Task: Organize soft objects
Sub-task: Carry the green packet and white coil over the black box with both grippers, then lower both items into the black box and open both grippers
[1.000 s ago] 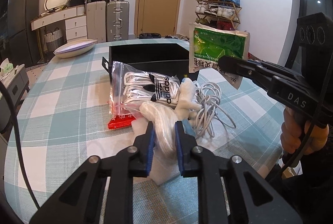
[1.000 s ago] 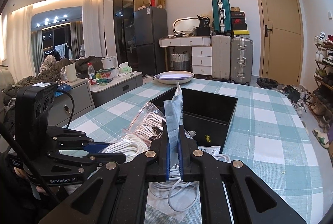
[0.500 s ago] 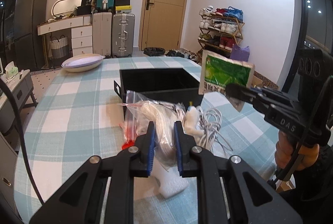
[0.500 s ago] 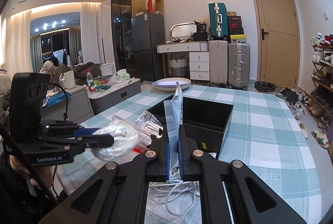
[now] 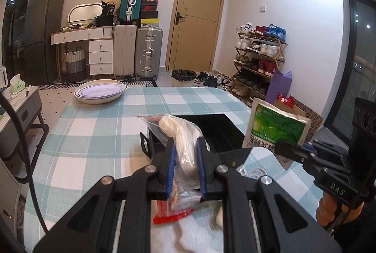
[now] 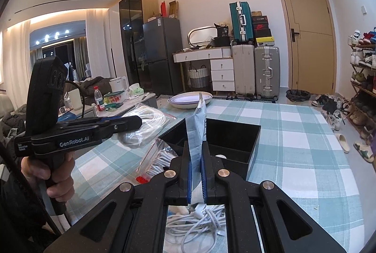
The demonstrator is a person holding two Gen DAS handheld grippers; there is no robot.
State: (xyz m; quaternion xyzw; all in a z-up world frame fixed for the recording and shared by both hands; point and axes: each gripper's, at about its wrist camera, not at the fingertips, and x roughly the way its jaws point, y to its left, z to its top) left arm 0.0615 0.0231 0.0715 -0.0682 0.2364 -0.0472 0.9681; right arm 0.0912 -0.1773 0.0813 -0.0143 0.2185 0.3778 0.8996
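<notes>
The bench (image 5: 98, 116), under its teal-and-white check cloth, carries one black bin (image 6: 235, 135) standing open near the middle, one shallow white dish (image 5: 101, 92) at the far end, and a small heap of soft things at the near edge.

What has just changed: the clear bag of white cord (image 5: 185, 147), which lay on the cloth a second ago, is now up in the air, lifted by the left tongs (image 5: 185, 154), which are pressed onto its middle. From the right wrist view it hangs level with the bin's near corner, so I judge it is headed into the bin.

The right tongs (image 6: 197, 159) have barely shifted; they pinch one green-printed packet (image 5: 277, 128) by its lower edge, upright just in front of the bin.

Left on the cloth I count one zip bag with a red strip (image 6: 157, 159), holding something white, and one loose tangle of white cable (image 6: 199, 224). So two are in hand, and at least two wait.
</notes>
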